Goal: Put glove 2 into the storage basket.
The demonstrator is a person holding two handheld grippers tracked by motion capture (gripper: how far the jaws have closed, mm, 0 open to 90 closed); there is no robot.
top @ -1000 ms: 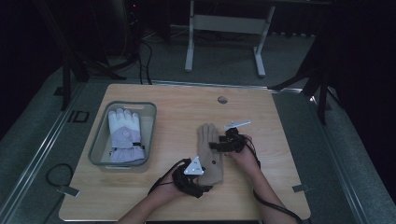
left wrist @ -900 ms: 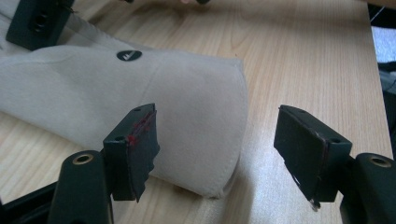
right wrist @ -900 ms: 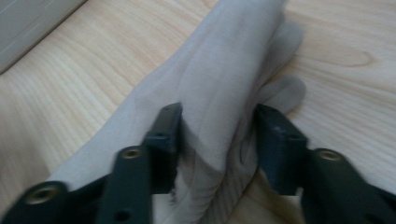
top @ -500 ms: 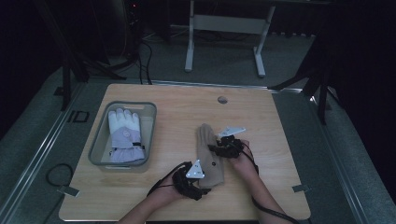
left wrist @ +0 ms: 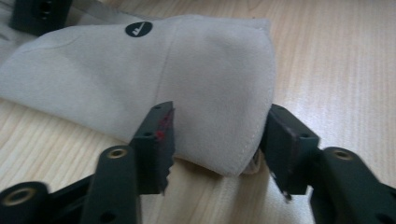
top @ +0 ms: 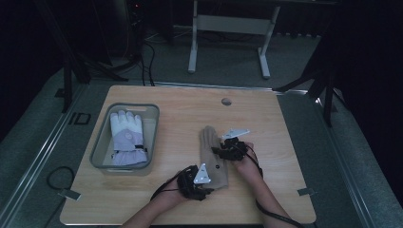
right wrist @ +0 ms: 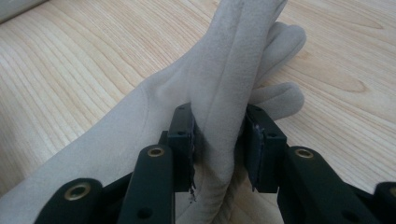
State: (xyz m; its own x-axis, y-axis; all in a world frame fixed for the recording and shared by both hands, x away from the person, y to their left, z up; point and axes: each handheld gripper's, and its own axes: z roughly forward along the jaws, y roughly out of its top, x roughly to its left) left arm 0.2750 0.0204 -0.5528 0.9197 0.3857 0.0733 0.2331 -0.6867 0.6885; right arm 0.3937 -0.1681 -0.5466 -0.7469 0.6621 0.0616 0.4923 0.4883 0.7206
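Nearest the tabletop's front edge, the left gripper (top: 202, 183) straddles the tan glove's (top: 212, 154) cuff, its jaws just closing, pads seemingly not yet pressing. Farther back, the right gripper (top: 222, 151) has pinched a fold near the fingers. Lengthwise, the glove runs front to back, fingers toward the far edge.

One camera sits high above the person's side, looking forward and down over the whole tabletop (top: 266, 118). Two more ride on the tongs, each looking along its own black jaws, very close and low to the wood. All three views share the tan glove (top: 212, 154) (left wrist: 187, 79) (right wrist: 224, 93).
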